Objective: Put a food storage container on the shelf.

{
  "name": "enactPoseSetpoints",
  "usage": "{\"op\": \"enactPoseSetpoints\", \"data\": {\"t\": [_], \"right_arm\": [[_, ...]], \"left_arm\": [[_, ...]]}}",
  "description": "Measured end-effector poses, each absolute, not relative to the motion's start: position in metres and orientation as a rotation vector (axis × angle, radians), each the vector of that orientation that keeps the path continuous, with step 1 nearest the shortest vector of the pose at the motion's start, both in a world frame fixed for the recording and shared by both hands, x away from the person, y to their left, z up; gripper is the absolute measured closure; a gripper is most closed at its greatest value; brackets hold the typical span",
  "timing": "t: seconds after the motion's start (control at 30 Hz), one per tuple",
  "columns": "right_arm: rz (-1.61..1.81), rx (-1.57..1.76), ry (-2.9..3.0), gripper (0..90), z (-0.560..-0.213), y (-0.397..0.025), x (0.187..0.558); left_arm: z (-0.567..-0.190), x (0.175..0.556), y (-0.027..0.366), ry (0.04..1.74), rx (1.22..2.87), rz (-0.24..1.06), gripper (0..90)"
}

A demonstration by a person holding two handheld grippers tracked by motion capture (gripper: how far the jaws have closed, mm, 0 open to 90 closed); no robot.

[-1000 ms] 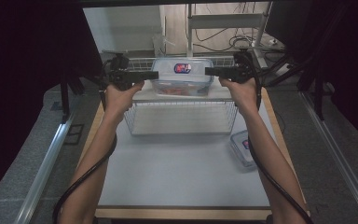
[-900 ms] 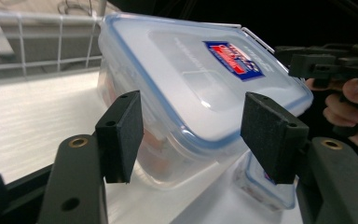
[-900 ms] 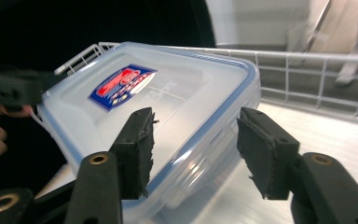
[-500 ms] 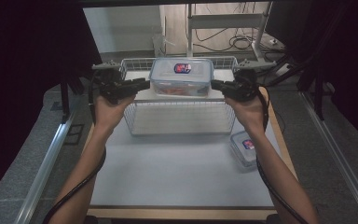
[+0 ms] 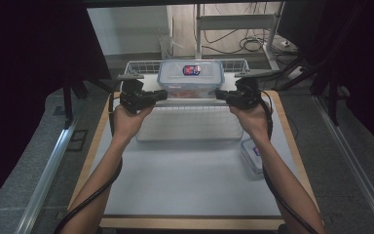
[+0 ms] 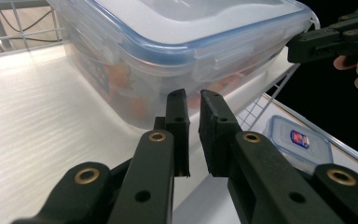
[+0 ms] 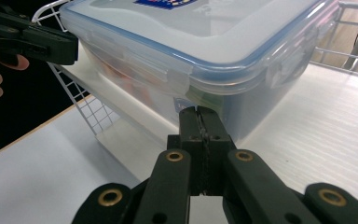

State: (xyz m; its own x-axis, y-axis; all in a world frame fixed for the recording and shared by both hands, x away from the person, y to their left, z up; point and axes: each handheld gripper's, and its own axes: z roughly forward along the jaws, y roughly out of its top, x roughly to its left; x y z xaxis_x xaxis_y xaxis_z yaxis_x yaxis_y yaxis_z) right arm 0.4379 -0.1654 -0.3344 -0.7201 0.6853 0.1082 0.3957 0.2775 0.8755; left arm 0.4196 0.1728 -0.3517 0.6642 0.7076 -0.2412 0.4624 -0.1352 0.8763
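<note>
A large clear lidded container (image 5: 191, 78) with a blue seal stands on top of a white wire rack (image 5: 190, 127); orange contents show through its wall (image 6: 121, 79). My left gripper (image 5: 161, 93) hovers at the container's near left corner, its jaws a narrow gap apart with nothing between them (image 6: 194, 100). At the near right corner my right gripper (image 5: 220, 93) has its jaws pressed together and empty (image 7: 198, 114), just short of the container (image 7: 191, 46). Neither gripper touches it. The opposite gripper shows across the box in each gripper view, right (image 6: 326, 42) and left (image 7: 51, 44).
A small lidded container (image 5: 253, 155) with a red and blue label lies on the white table (image 5: 185, 185) right of the rack, beside my right forearm; it also shows below the shelf edge (image 6: 298, 140). The rack's wire rim (image 5: 141, 66) rises behind the box. Dark floor surrounds the table.
Both grippers have drawn back from the container's sides toward the person and slightly lower. The large container has stayed in place on the rack.
</note>
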Motion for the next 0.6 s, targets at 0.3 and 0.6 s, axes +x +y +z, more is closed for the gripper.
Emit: {"op": "enactPoseSetpoints", "data": {"t": [0.3,0.6], "right_arm": [[1.432,1.0,2.264,89.4,-0.337,-0.168,0.441],[1.444,0.935,2.28,69.5,-0.339,-0.17,0.419]], "left_arm": [[-0.351,0.414,0.168,0.927,1.782,0.28,81.0],[-0.353,0.393,0.164,0.884,1.857,0.365,50.5]]}}
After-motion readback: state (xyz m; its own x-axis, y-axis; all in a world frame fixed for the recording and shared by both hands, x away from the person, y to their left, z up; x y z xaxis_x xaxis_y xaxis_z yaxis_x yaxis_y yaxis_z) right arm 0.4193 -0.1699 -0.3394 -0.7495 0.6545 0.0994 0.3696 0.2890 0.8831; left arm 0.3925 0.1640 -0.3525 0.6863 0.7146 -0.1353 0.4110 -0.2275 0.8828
